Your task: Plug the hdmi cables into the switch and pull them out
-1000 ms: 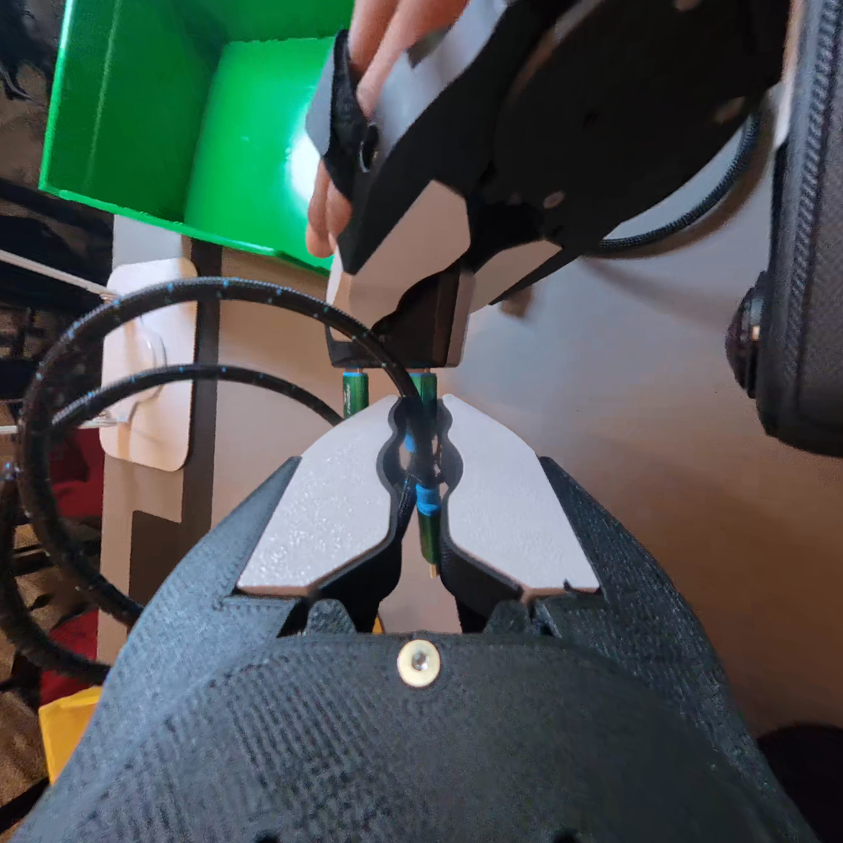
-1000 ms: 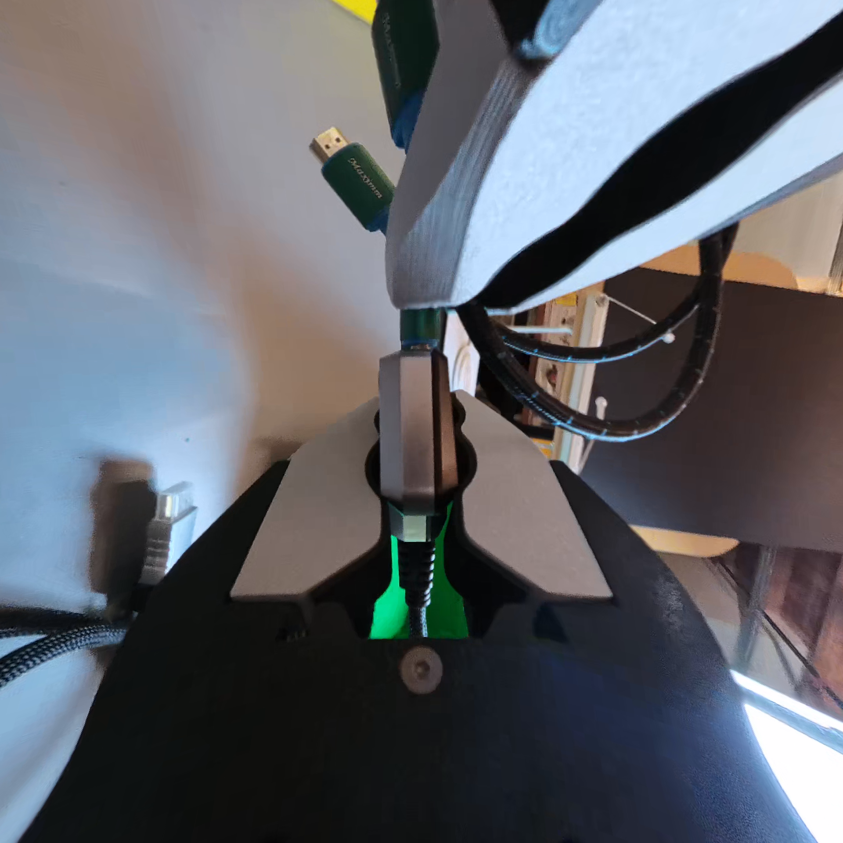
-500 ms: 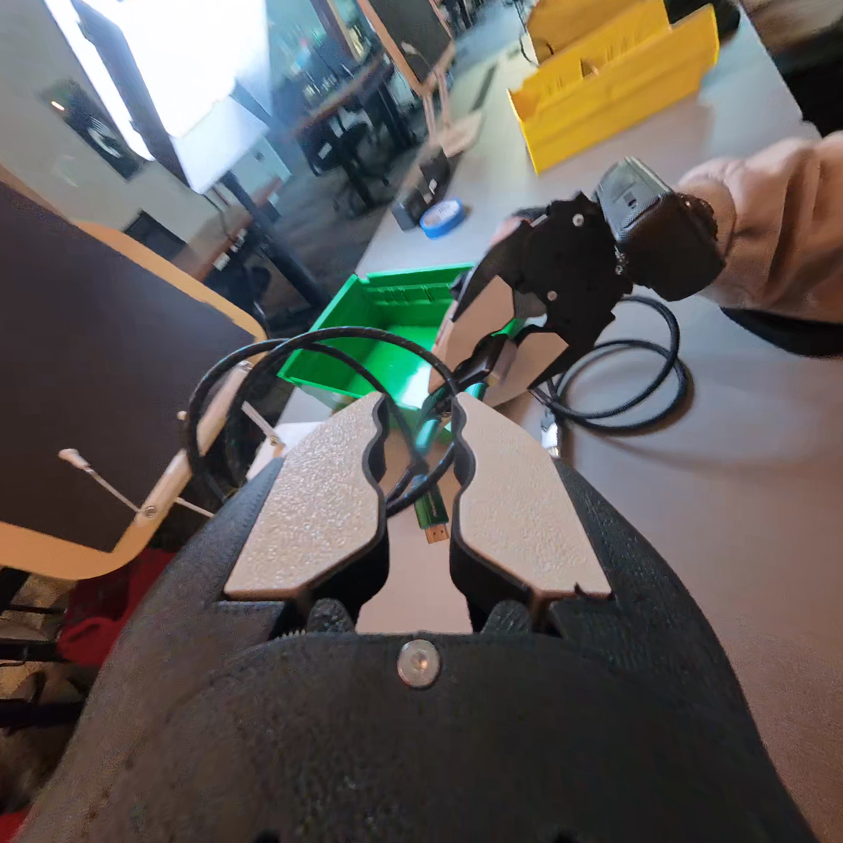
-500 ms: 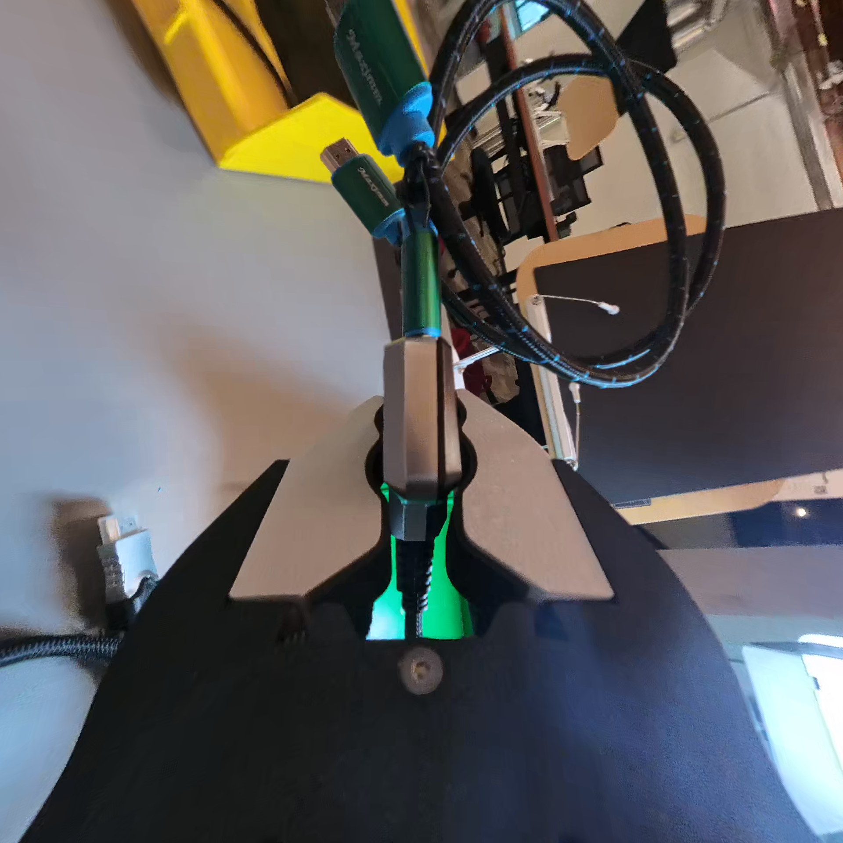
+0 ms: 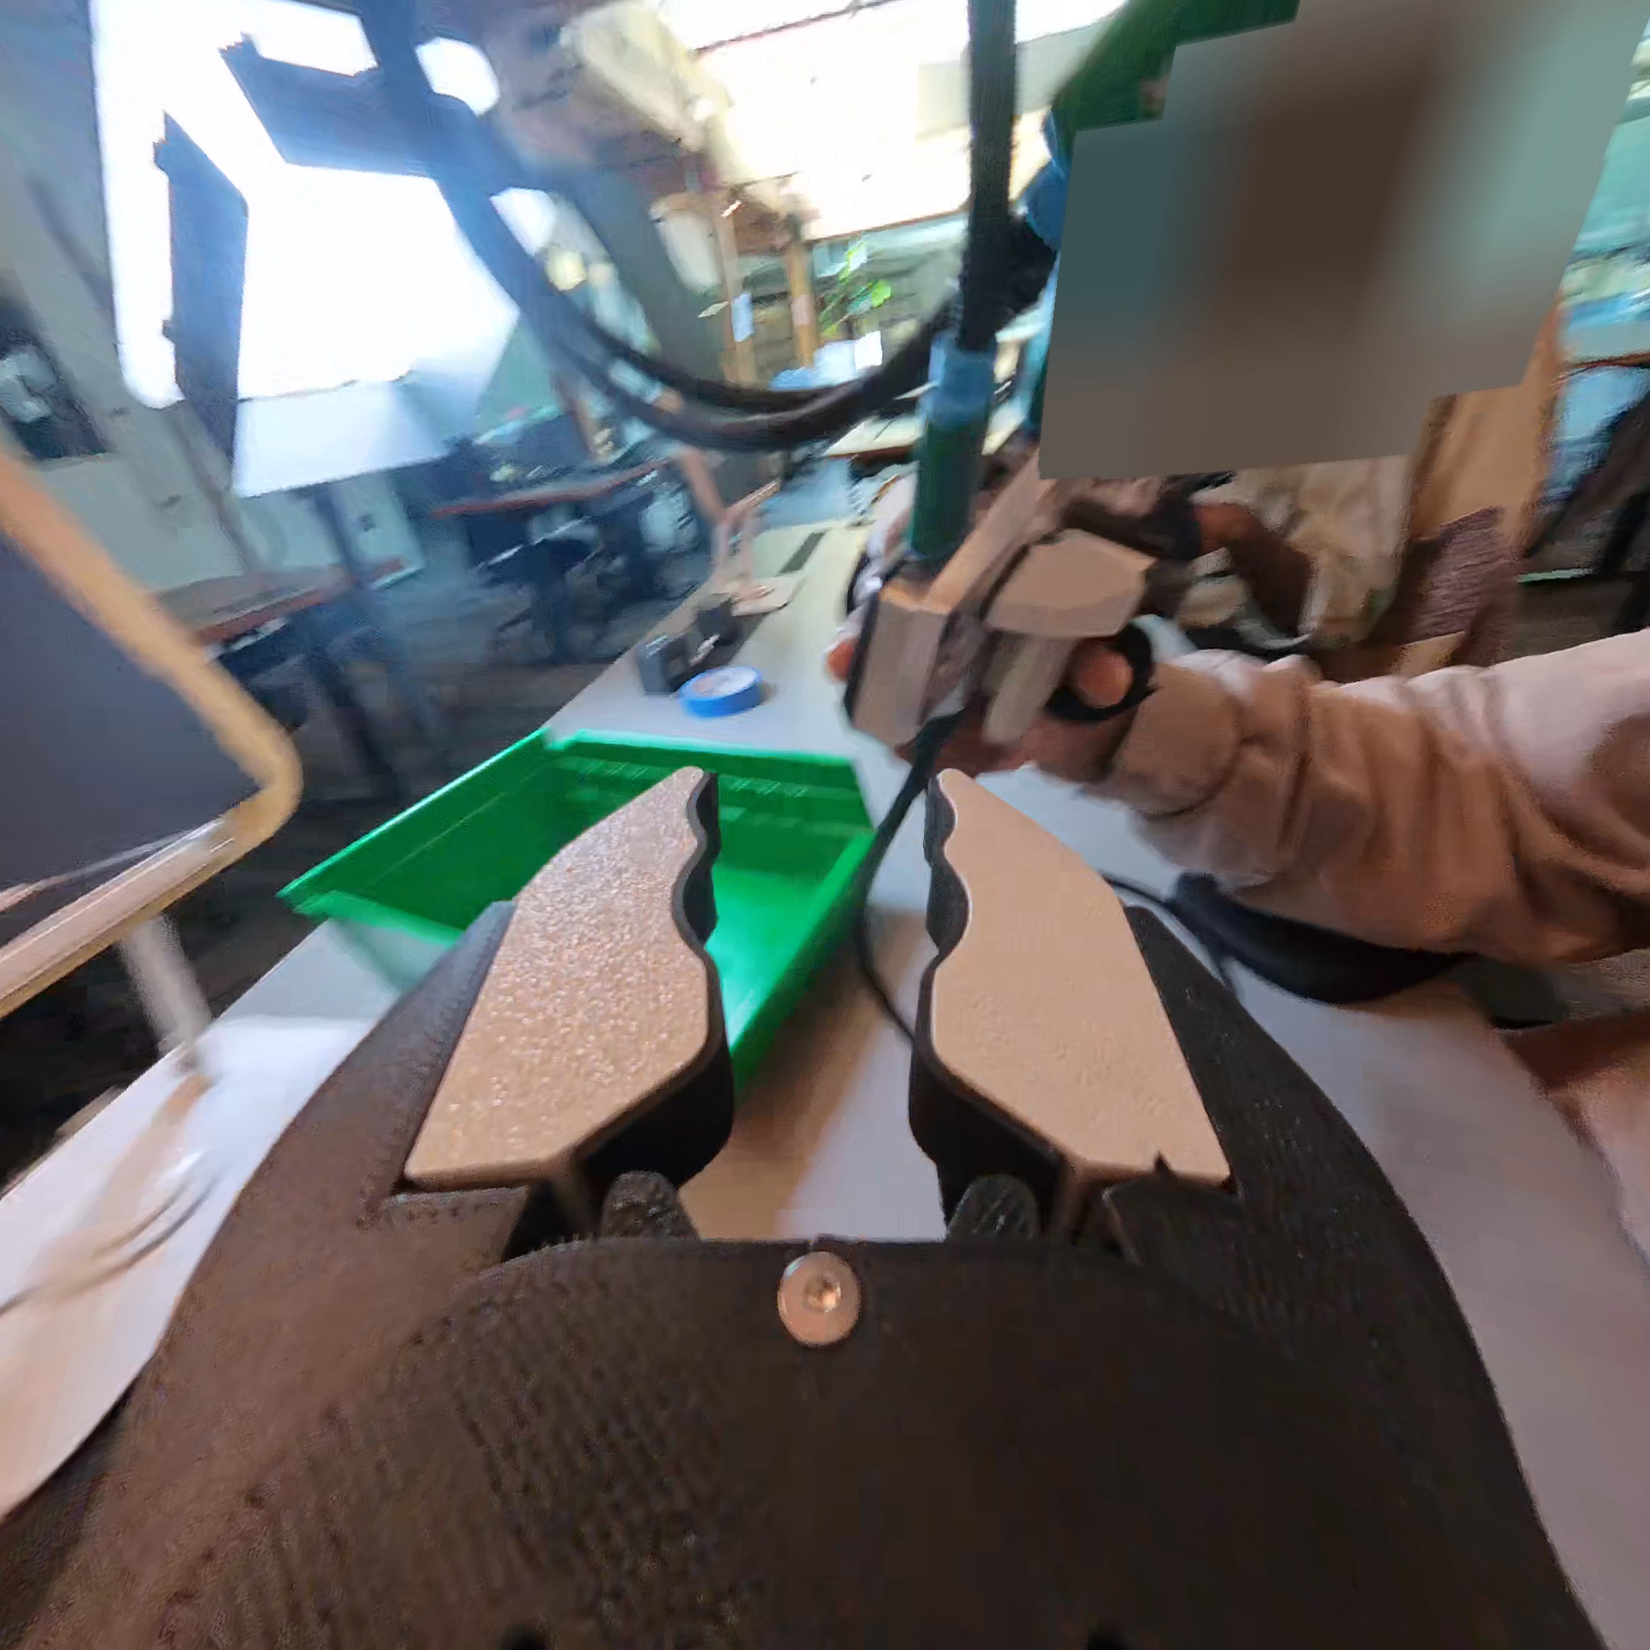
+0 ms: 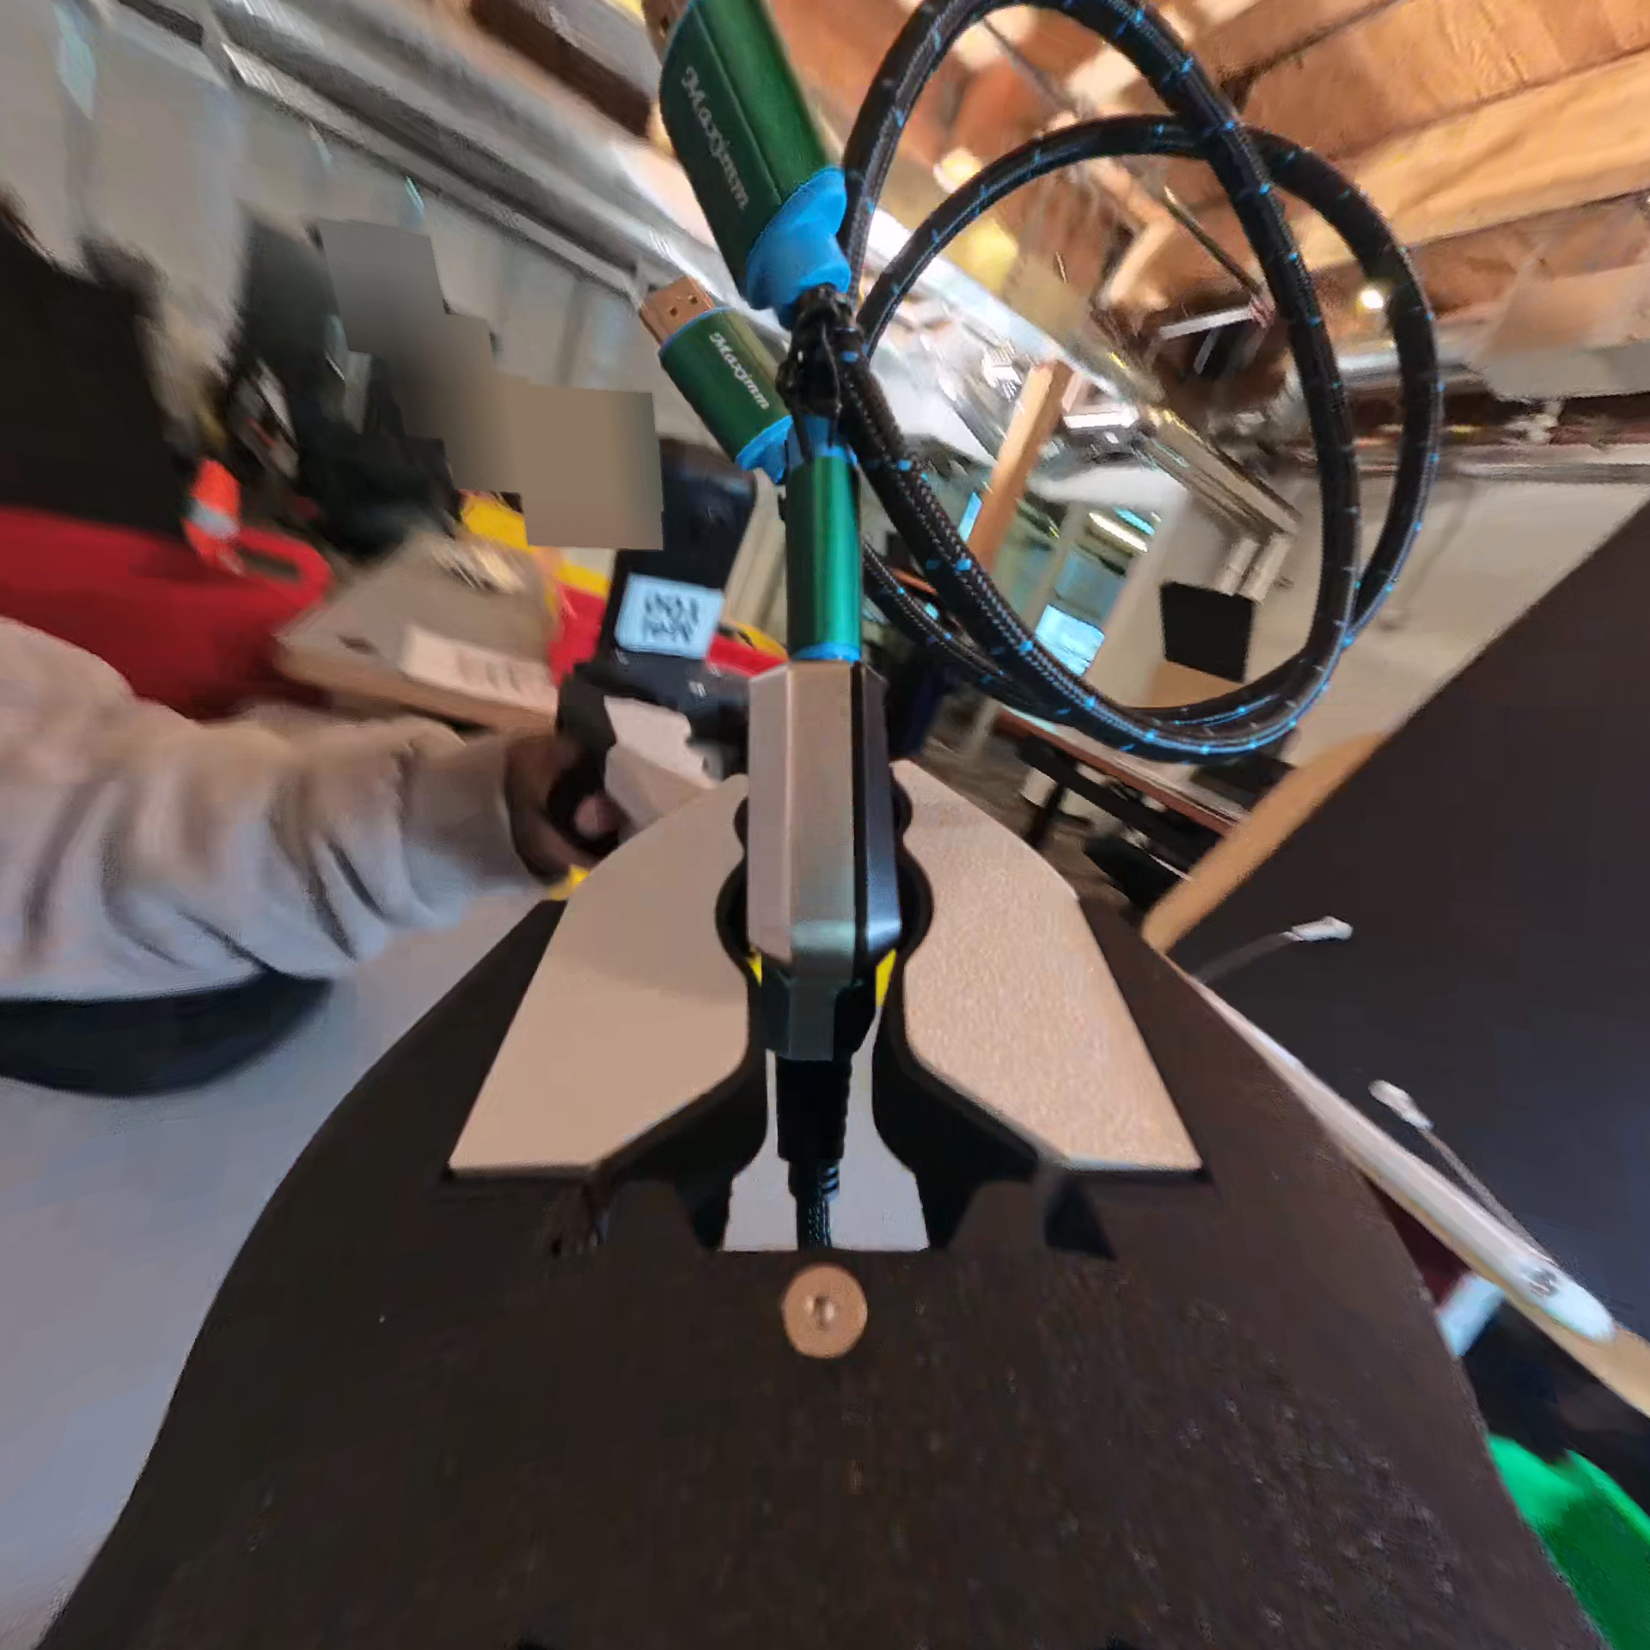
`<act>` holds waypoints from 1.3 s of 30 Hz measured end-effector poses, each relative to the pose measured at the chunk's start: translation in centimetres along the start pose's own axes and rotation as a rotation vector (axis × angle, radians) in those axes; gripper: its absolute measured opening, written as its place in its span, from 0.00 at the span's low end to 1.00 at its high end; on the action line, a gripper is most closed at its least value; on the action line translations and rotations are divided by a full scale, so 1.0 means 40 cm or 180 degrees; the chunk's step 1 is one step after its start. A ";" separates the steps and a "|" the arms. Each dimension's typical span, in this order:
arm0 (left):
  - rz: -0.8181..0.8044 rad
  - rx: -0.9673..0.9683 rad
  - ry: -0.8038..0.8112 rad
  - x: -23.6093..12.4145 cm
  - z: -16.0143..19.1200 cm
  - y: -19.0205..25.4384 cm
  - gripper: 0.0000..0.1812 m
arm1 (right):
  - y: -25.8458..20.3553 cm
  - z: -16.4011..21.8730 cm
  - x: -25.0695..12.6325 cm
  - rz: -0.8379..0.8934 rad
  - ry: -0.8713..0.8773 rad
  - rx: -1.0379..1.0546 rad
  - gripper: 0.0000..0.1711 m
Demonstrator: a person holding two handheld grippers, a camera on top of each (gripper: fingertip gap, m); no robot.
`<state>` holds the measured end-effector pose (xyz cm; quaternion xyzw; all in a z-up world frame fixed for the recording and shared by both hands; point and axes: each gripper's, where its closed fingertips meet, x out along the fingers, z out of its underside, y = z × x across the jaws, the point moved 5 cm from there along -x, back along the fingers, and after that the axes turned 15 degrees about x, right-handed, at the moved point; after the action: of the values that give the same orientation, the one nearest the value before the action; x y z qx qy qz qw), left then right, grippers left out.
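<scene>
Switch body, a grey metal block with bevelled edges, sits upright between the jaws of the right gripper, which are clamped on its flanks; a black braided lead leaves its lower end through the gap in the gripper. One green metal HDMI plug with blue collars is seated in the switch's top end. Two more green plugs hang free above it, the nearer large one and a smaller one with a gold tip showing, both tilted up-left and tied to the black-and-blue braided cable loops that arc out to the right. Left gripper is held lower and well apart from the switch, jaws apart with nothing between them; through the gap shows the thin black lead. Beyond lie a green plastic bin on the pale bench and a blue tape roll farther back. The left view is motion-blurred.
</scene>
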<state>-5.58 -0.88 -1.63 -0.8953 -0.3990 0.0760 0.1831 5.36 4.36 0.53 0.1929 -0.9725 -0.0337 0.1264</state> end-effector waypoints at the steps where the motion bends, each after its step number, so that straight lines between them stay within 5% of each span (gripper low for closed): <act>1: 0.0167 -0.0008 0.0222 0.025 -0.020 0.031 0.25 | -0.010 -0.004 0.003 -0.0121 0.0094 0.0134 0.14; 4: 0.0178 0.0056 0.0621 0.055 -0.068 0.071 0.16 | -0.031 0.002 0.012 -0.0476 0.0162 0.0521 0.14; 9: 0.0092 0.0667 0.0005 0.044 -0.050 0.076 0.13 | -0.010 0.030 0.001 -0.0532 -0.0246 0.0595 0.15; 18: 0.0043 0.1413 -0.0901 0.032 0.000 0.074 0.11 | 0.034 0.115 -0.047 0.0230 -0.1879 -0.0840 0.17; 26: 0.0023 0.1643 -0.1163 0.028 0.005 0.079 0.12 | 0.018 0.136 -0.021 0.0228 -0.1947 -0.1380 0.12; 33: -0.0703 0.1640 -0.1295 0.001 -0.032 0.022 0.12 | 0.025 0.015 -0.055 0.0507 -0.1936 -0.1863 0.12; 39: -0.1133 0.1246 -0.1252 -0.057 -0.024 -0.049 0.12 | 0.081 -0.218 -0.074 0.0921 -0.1992 -0.2321 0.12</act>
<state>-8.18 -1.62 0.00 -0.7274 -0.5548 0.2895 0.2815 9.08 8.37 8.62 -0.0200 -0.9055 -0.4097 -0.1089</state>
